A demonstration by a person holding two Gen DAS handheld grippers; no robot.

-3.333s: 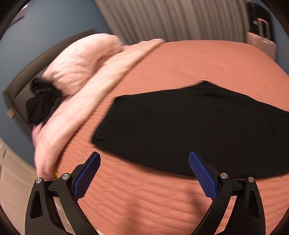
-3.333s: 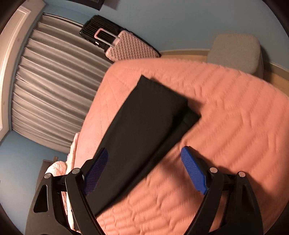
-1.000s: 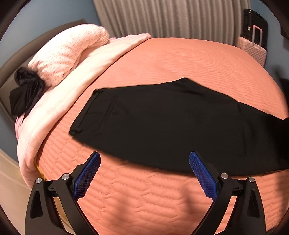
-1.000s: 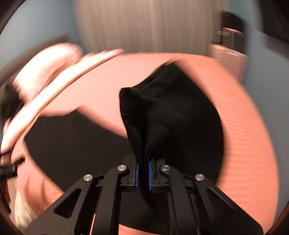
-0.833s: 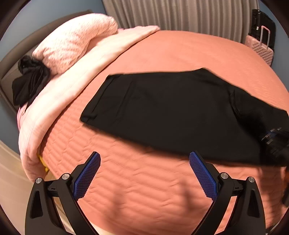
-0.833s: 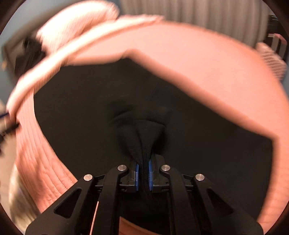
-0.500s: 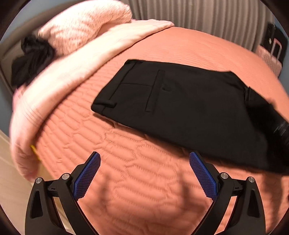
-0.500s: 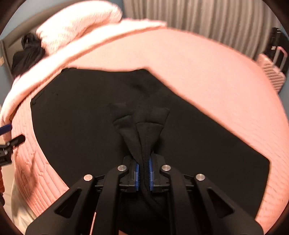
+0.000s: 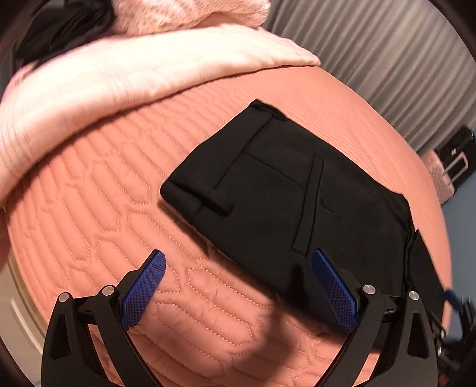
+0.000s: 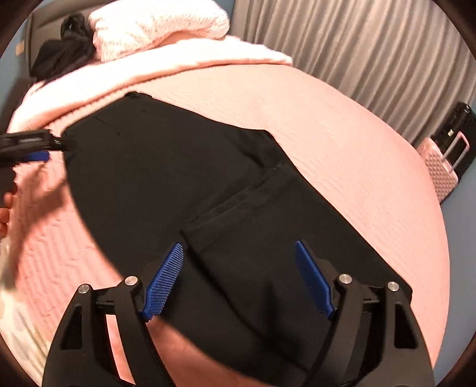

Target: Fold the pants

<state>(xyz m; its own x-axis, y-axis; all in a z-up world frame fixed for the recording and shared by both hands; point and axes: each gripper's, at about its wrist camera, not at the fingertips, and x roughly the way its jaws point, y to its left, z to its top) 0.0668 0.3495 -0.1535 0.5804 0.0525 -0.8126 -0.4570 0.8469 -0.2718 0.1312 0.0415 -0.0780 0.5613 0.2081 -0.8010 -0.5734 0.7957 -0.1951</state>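
Note:
Black pants (image 9: 285,202) lie flat on the salmon quilted bed (image 9: 125,184), waistband toward the pale pink blanket. The leg ends are folded back over the upper part (image 10: 238,208). My left gripper (image 9: 238,285) is open and empty, just above the near waistband corner; it also shows at the left edge of the right wrist view (image 10: 32,146). My right gripper (image 10: 238,277) is open and empty over the folded leg ends; its blue tip shows in the left wrist view (image 9: 452,297).
A pale pink blanket (image 9: 119,71) and a fluffy pink pillow (image 10: 154,26) lie at the head of the bed, with a dark garment (image 10: 62,47) beside them. Grey curtains (image 10: 357,44) hang behind. A pink suitcase (image 10: 440,166) stands at the right.
My right gripper carried the leg ends over the upper pants, then opened and let them go. My left gripper moved closer to the waistband corner and stayed open.

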